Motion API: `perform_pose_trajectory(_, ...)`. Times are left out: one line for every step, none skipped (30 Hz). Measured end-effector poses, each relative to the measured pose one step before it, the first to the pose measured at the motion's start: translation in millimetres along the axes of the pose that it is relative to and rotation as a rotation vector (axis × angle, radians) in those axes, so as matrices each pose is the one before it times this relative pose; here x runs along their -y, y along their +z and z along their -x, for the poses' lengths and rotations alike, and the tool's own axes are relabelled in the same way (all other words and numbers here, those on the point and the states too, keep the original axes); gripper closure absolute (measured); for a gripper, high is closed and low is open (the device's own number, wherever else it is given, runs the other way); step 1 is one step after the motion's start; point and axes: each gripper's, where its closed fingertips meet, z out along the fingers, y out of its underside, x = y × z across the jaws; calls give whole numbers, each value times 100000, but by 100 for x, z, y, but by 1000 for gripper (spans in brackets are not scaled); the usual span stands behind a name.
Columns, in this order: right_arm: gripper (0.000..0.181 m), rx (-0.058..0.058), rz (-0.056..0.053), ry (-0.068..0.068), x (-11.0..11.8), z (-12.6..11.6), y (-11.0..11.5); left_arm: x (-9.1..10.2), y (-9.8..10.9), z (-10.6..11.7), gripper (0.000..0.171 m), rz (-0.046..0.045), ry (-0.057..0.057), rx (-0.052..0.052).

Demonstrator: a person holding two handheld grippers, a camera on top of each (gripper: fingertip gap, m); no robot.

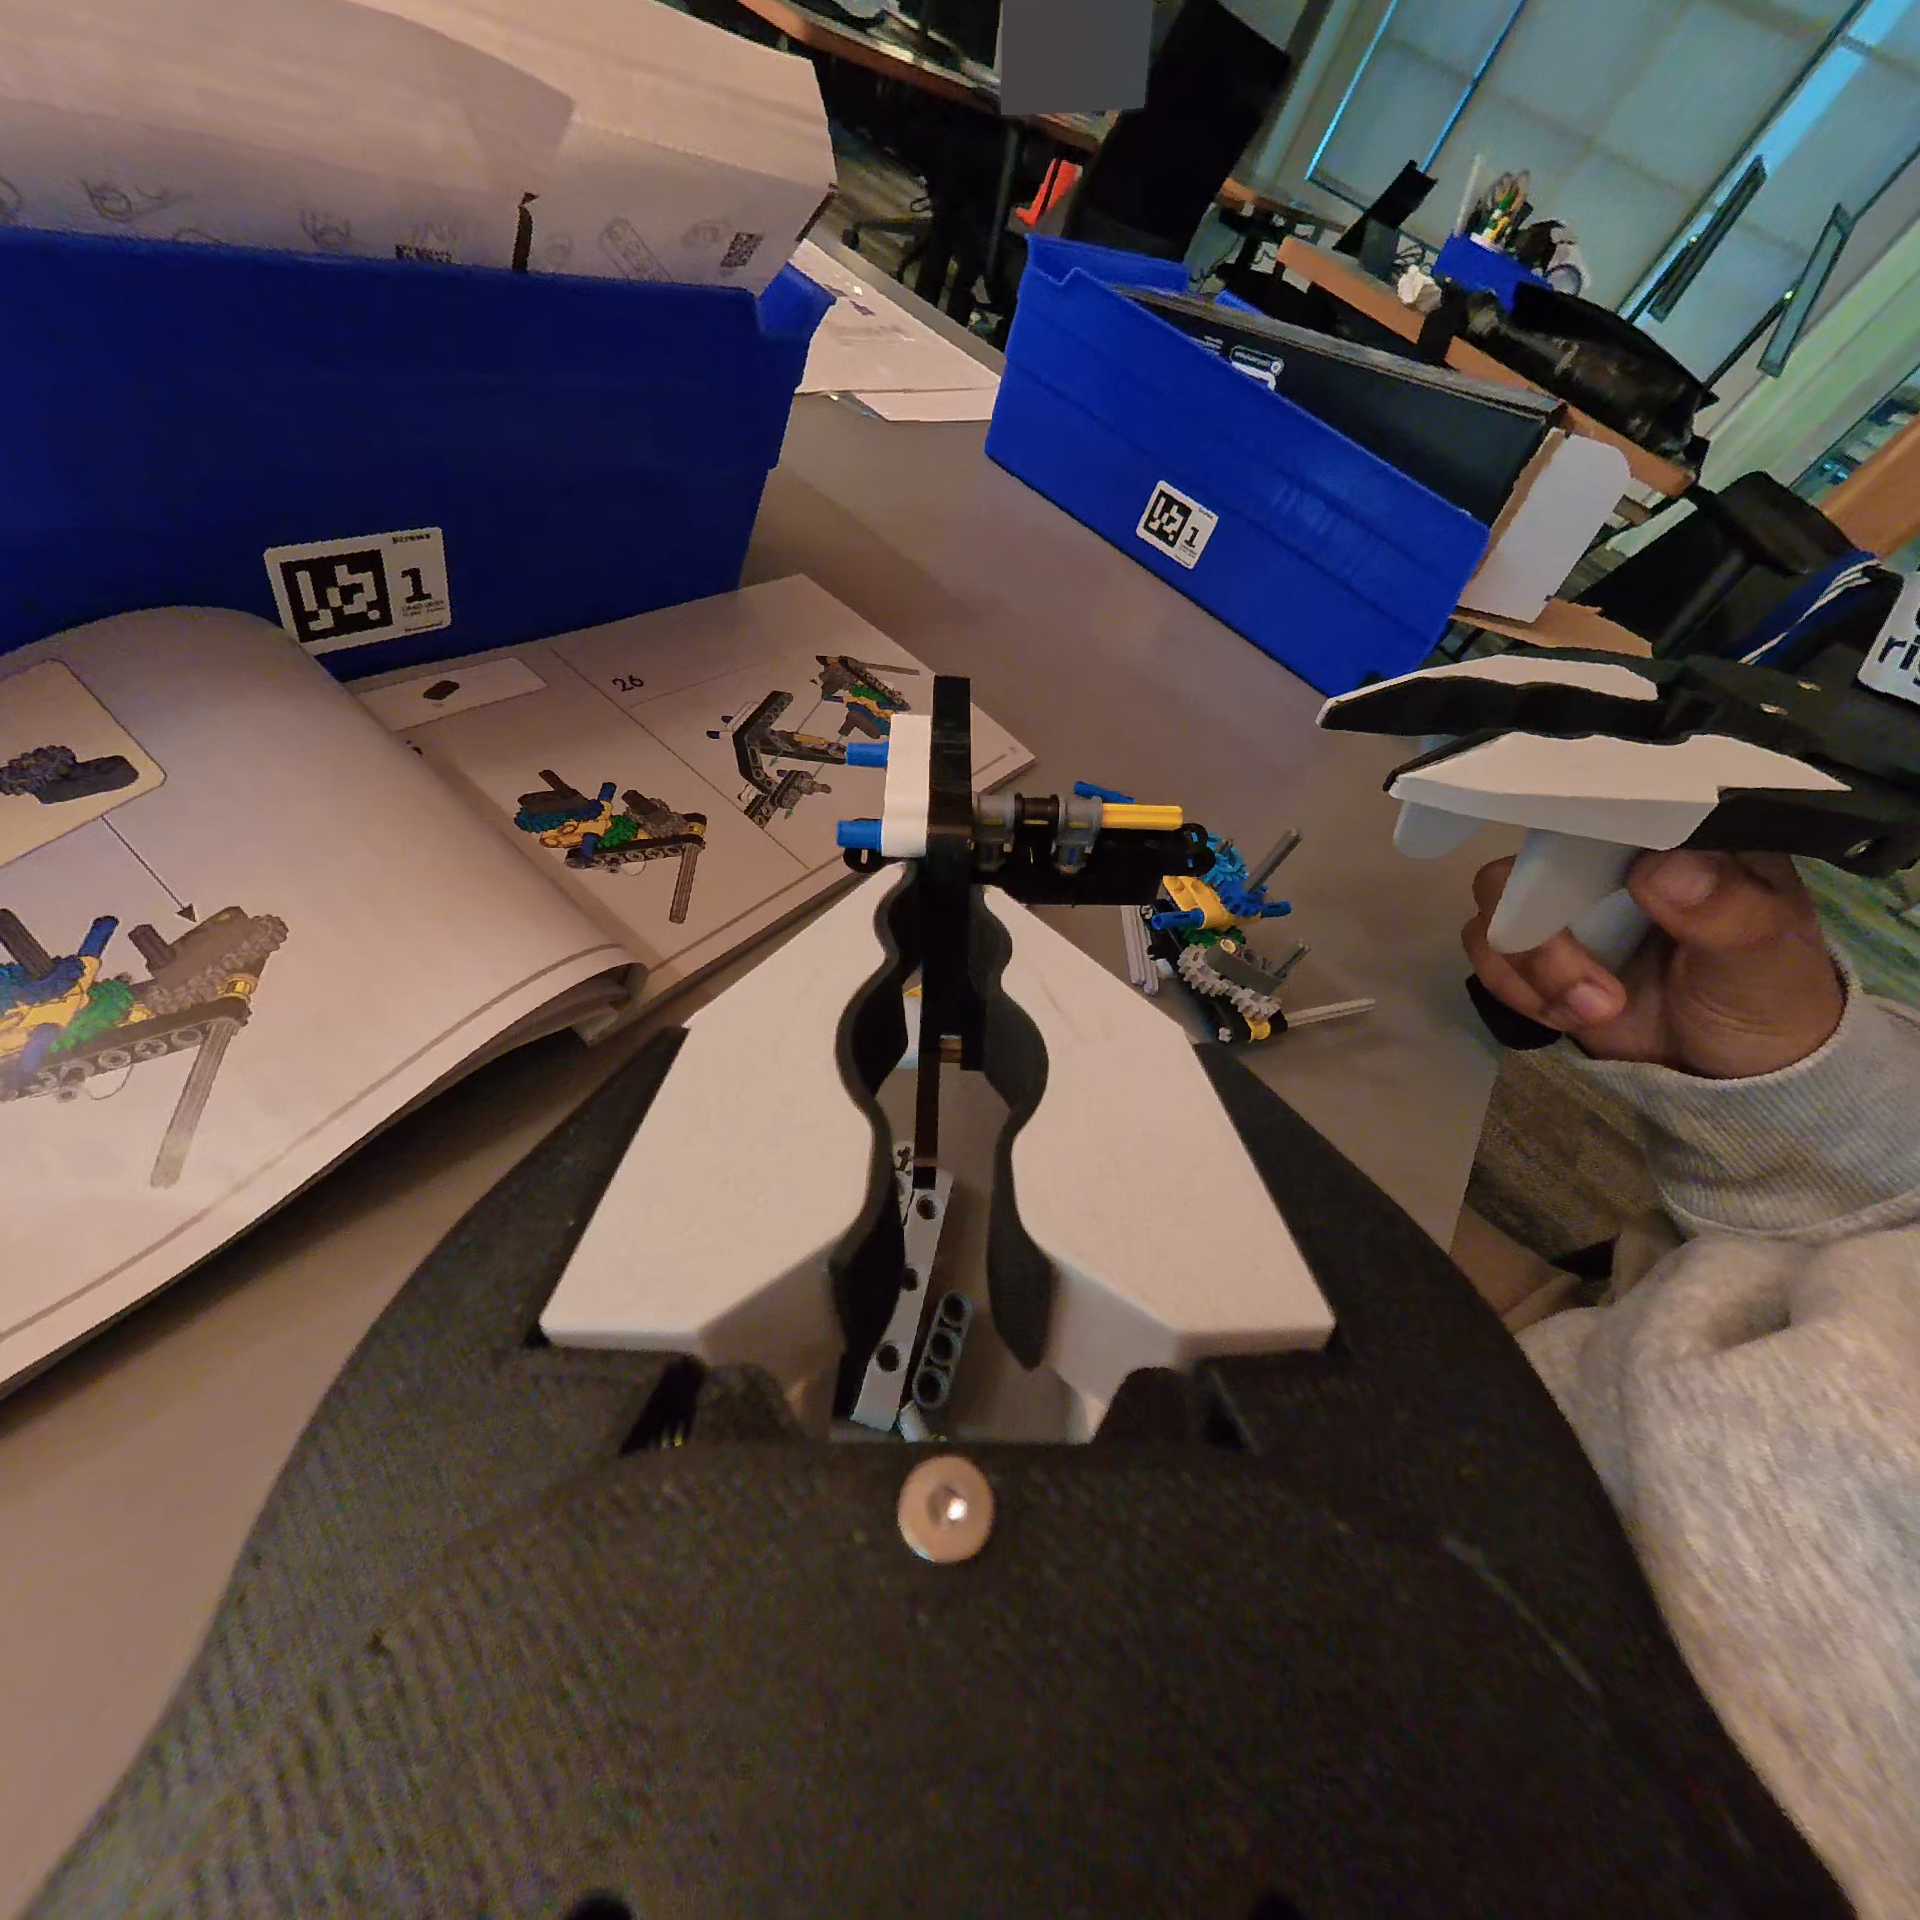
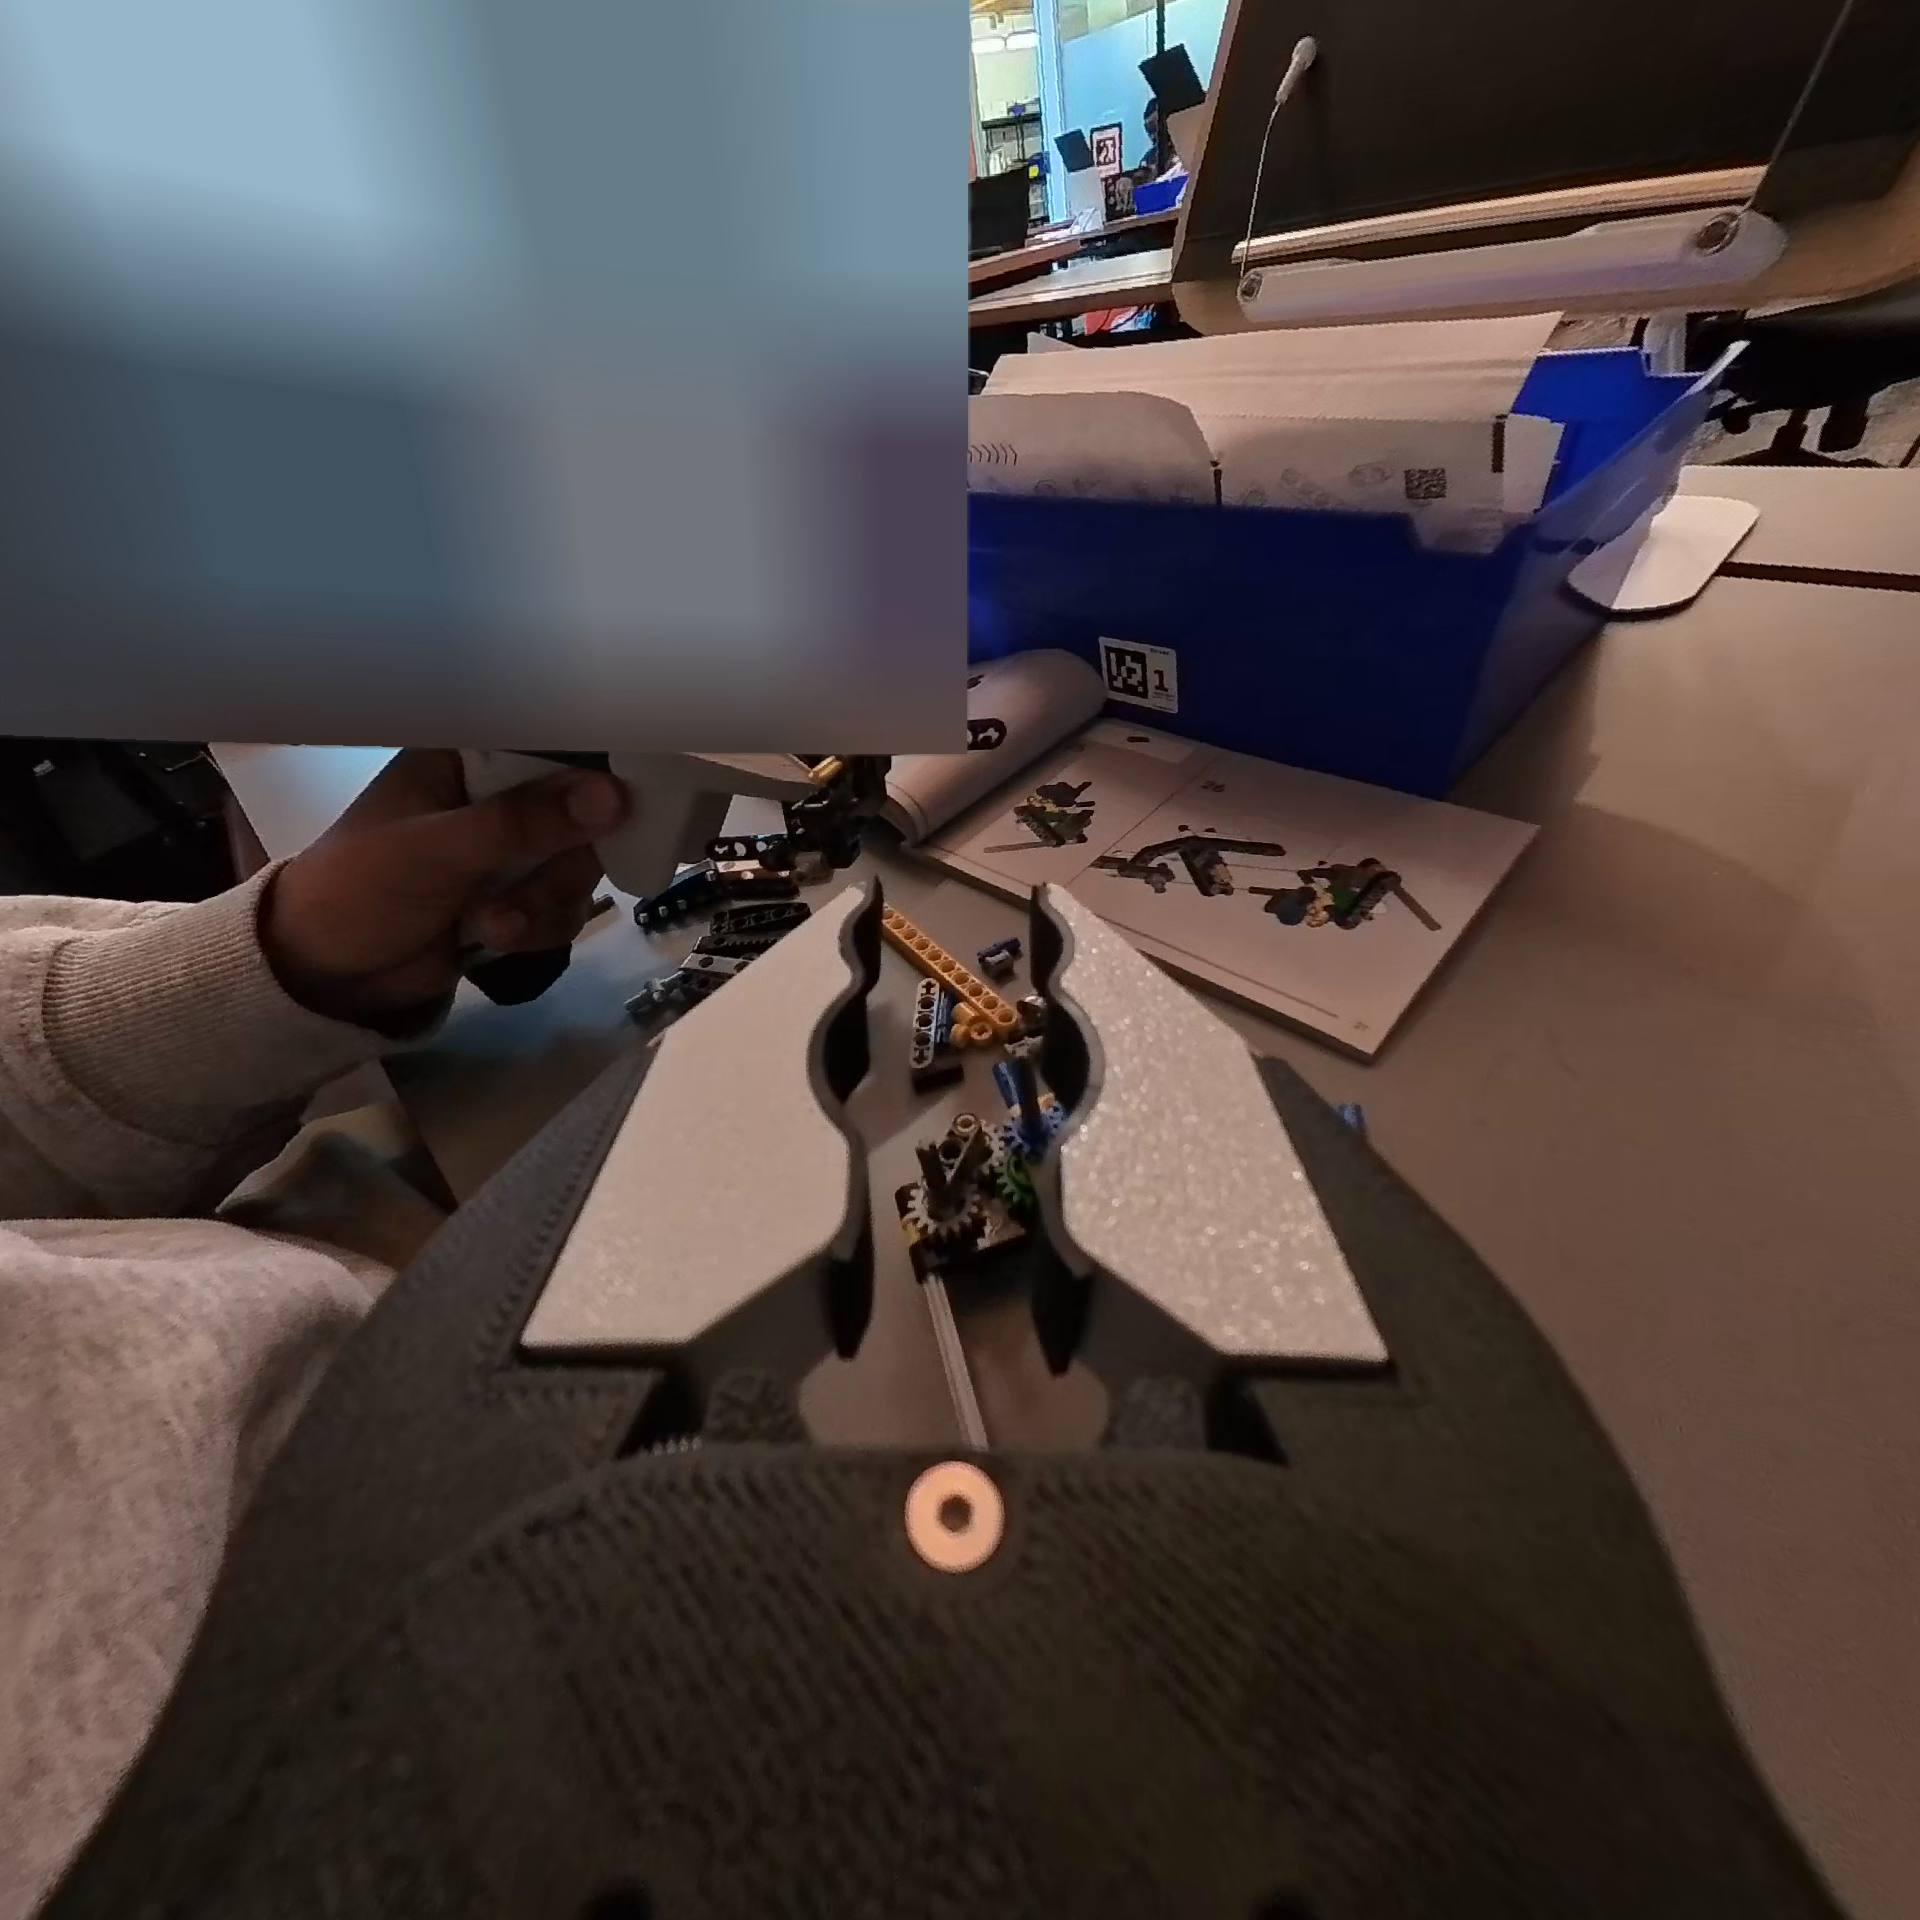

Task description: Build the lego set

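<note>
Item 1, markings. A white sticker [image 1: 356, 588] with a black square code and printed characters sat on the front wall of the near blue bin [image 1: 436, 416], left of centre in the left wrist view; a like sticker [image 1: 1176, 525] was on the second blue bin [image 1: 1226, 499], upper right. White cartons [image 1: 416, 135] printed with line drawings and small codes stood in the near bin. An open instruction booklet [image 1: 312, 883] showed coloured assembly diagrams and step numbers.

Item 2, surface and room. A grey table [image 1: 1039, 582] carried the bins and booklet. Behind were wooden desks, dark screens and tall windows at the upper right.

Item 3, task pieces and tools. The left gripper [image 1: 940, 883] was clamped on a black beam sub-assembly [image 1: 951, 769] bearing a white block, blue pins and a yellow axle, held upright at frame centre above the table. A geared lego model [image 1: 1221, 956] lay on the table just right of it. The right gripper [image 2: 956, 935] stood with fingers apart and empty, directly above that geared model [image 2: 971, 1195], which showed between its fingers at lower centre. Loose beams [image 2: 945, 971], yellow and black, lay on the table just beyond the fingertips.
</note>
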Motion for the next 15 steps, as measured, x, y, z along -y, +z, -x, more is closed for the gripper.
perform_pose_trajectory(154,25,19,-1,-3,3,-1,2,-5,-12,166,-47,-12,-50)
perform_pose_trajectory(154,22,45,8,-15,5,8,4,-4,-3,166,-61,35,-8)
perform_pose_trajectory(154,19,28,4,-11,-8,3,7,-4,-7,166,-24,65,30)
perform_pose_trajectory(154,33,20,-12,-2,7,8,-2,11,-5,166,-7,84,38)
perform_pose_trajectory(154,24,17,-20,-2,2,-1,7,-4,-11,166,-26,45,15)
perform_pose_trajectory(154,-8,-2,-45,-1,8,6,1,7,-12,167,-17,35,-45)
perform_pose_trajectory(154,-45,-8,-74,1,-12,1,3,1,-24,167,-9,73,-30)
perform_pose_trajectory(154,-27,4,-47,-1,-7,0,4,7,-12,166,12,119,-5)
perform_pose_trajectory(154,9,10,19,-9,-8,4,-13,0,-14,166,40,88,10)
perform_pose_trajectory(154,25,9,53,-9,-4,4,-2,-1,-2,166,17,12,-22)
perform_pose_trajectory(154,35,22,29,-1,-2,2,-6,5,-5,167,-24,-32,-42)
perform_pose_trajectory(154,13,22,0,-12,4,9,5,-3,3,167,-27,-22,-27)
perform_pose_trajectory(154,-18,-25,-31,10,3,-12,-2,-1,-2,167,14,12,-22)
perform_pose_trajectory(154,-28,-65,-42,9,-7,5,-1,-1,-2,167,8,18,-21)
perform_pose_trajectory(154,-18,-72,-22,17,3,-9,-3,4,-17,167,13,3,-67)
